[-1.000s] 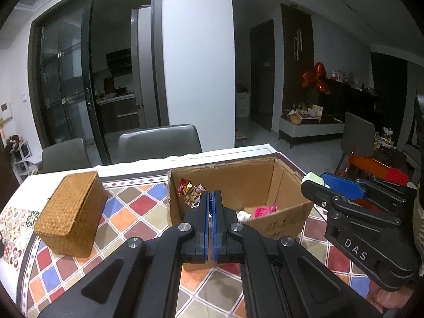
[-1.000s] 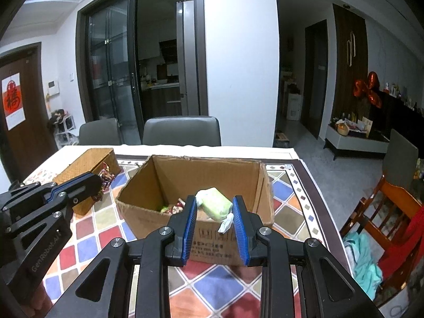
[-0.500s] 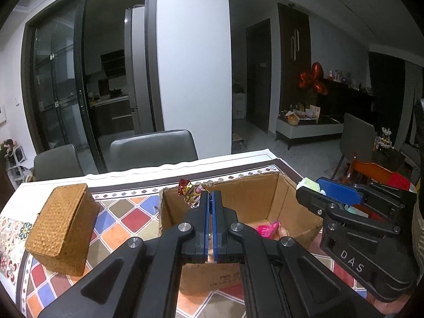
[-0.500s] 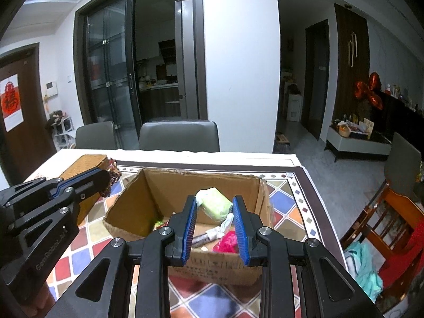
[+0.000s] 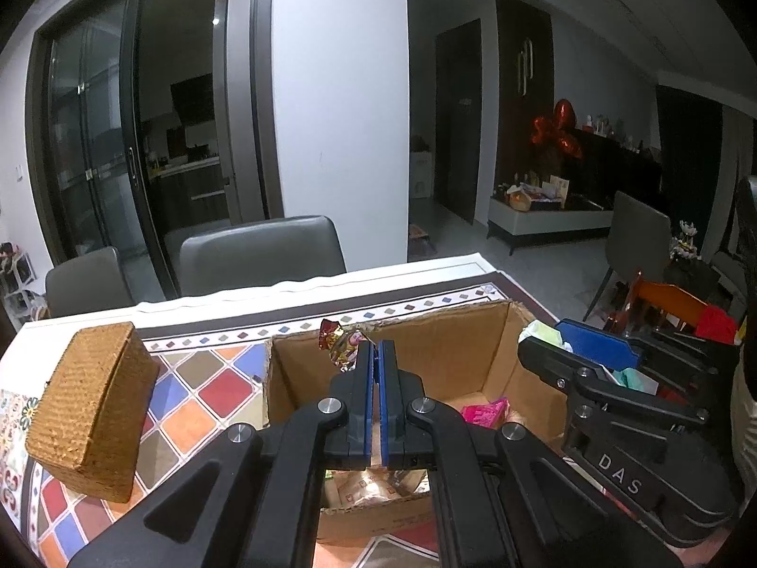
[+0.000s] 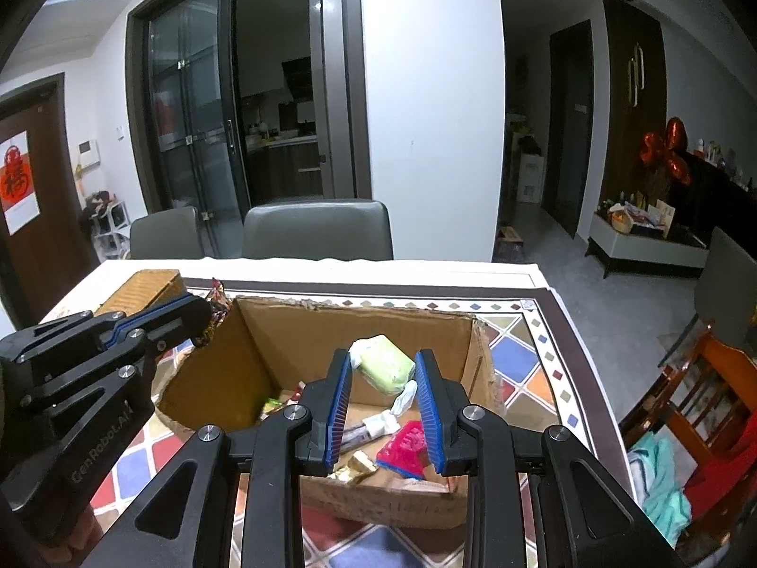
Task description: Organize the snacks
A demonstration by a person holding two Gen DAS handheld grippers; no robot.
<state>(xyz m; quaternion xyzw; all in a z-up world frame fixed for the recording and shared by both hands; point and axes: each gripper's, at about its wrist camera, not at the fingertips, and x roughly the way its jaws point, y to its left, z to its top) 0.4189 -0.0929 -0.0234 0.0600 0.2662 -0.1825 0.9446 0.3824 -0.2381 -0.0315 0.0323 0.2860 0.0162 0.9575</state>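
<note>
Both grippers have advanced over the cardboard box (image 6: 359, 331) since a second ago; its open mouth now sits right beneath them, so both drops look close. Box: corrugated, torn rim, standing on a checked, multicoloured tablecloth (image 5: 189, 393), loose wrappers on its floor, one pink packet (image 6: 407, 445). Woven basket (image 5: 90, 407), coarse weave, lidded, stands well apart on the left. Right gripper (image 6: 383, 378) clamps a pale green, pillow-shaped packet (image 6: 385, 363), soft, crimped end hanging. Left gripper (image 5: 376, 359), pads pressed flat together, pinches a red-gold foil candy (image 5: 338, 345) by its twisted tail, above the box's far-left edge.
</note>
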